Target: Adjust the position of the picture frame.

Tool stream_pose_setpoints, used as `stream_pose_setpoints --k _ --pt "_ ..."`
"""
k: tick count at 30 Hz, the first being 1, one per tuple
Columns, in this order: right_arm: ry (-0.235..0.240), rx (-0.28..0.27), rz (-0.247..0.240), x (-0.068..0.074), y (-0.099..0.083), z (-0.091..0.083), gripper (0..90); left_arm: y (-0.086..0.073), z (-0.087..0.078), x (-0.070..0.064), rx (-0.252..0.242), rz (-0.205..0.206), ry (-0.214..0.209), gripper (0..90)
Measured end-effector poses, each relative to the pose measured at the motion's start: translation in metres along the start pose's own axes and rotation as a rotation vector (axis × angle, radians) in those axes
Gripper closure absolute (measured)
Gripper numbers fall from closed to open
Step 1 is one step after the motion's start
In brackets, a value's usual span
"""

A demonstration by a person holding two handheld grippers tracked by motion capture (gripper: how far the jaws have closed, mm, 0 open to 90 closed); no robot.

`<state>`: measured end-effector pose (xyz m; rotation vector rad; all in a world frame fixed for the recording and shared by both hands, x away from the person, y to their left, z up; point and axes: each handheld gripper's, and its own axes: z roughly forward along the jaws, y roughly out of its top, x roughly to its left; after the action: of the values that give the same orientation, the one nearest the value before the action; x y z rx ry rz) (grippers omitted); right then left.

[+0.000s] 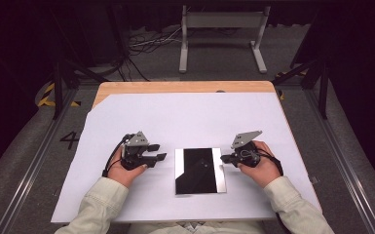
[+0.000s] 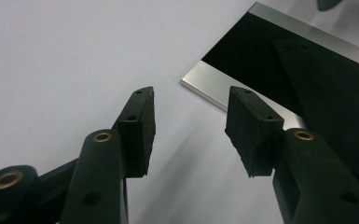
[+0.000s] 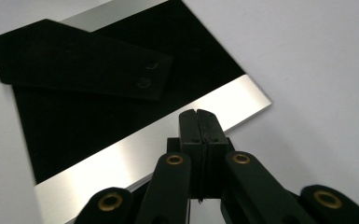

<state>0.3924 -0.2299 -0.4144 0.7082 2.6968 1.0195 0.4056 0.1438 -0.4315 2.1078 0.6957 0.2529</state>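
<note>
High view. A wooden table (image 1: 185, 87) carries a white sheet (image 1: 185, 119) that covers most of its top. Near the sheet's front edge lies a flat black panel (image 1: 199, 170) with bright metal strips along its left and right sides. The left gripper (image 1: 159, 152), held in the person's left hand (image 1: 126, 170), lies just left of the panel, jaws apart and pointing toward it. The right gripper (image 1: 224, 158), in the right hand (image 1: 260, 168), meets the panel's right strip. Pale sleeves (image 1: 97, 204) enter from below. A grey stand (image 1: 221, 36) and cables (image 1: 146, 41) occupy the floor beyond.
</note>
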Motion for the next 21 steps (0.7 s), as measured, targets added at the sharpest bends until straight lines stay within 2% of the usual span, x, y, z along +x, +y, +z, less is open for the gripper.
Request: stream_pose_setpoints --k 2,7,10,12,17,21 --pt "0.011 0.010 -0.004 0.006 -0.001 -0.002 90.0 0.001 -0.001 0.001 -0.011 0.003 0.011 52.9" --pt "0.039 0.017 -0.004 0.017 -0.004 -0.005 90.0 0.005 0.000 0.005 -0.026 0.000 0.004 53.4" --pt "0.047 0.027 -0.007 0.022 -0.007 -0.006 90.0 0.010 0.002 0.004 -0.037 0.036 0.018 55.6" --pt "0.048 0.034 -0.007 0.026 -0.009 -0.007 90.0 0.012 0.004 0.005 -0.038 0.041 0.013 55.9" --pt "0.033 0.072 -0.015 0.033 -0.014 -0.006 90.0 0.016 0.009 0.008 -0.037 0.021 0.010 55.9" --pt "0.072 0.077 -0.010 0.040 -0.017 -0.008 90.0 0.019 0.013 0.013 -0.019 -0.003 0.025 56.7"
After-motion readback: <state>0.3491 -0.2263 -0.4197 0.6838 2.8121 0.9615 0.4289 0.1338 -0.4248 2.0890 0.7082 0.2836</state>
